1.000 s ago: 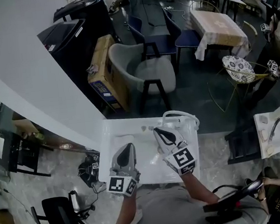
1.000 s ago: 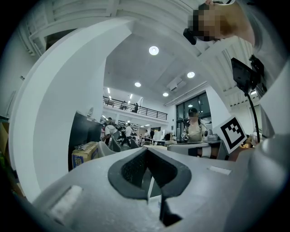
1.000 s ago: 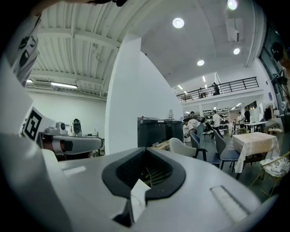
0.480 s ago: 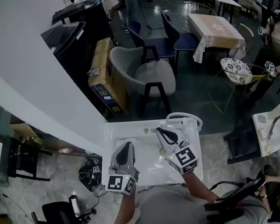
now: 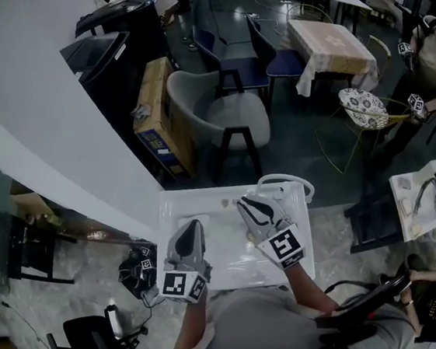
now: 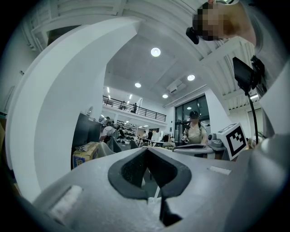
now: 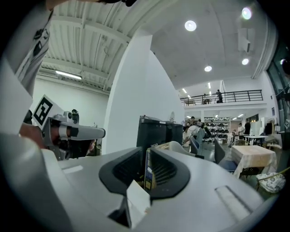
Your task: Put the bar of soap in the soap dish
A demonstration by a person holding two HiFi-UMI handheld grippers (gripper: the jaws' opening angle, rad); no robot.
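Note:
In the head view both grippers hover over a small white table (image 5: 221, 257). My left gripper (image 5: 194, 225) points away from me with its jaws shut and nothing in them; in its own view the left gripper's (image 6: 146, 152) tips meet. My right gripper (image 5: 245, 203) is over the table's right half. The right gripper's (image 7: 147, 157) jaws are just starting to open, showing only a thin slit with nothing in it. A small pale lump (image 5: 250, 238), possibly the soap, lies beside the right gripper. I cannot pick out the soap dish for certain.
A white round-rimmed tub (image 5: 288, 181) stands at the table's far right corner, with small bits (image 5: 225, 202) on the far edge. Beyond are a grey chair (image 5: 223, 118), a cardboard box (image 5: 156, 110) and a curved white wall (image 5: 40, 127) at left. A bag (image 5: 137, 266) lies on the floor.
The left gripper has drifted a little to the left over the table. The right gripper has stayed in place, rolling slightly.

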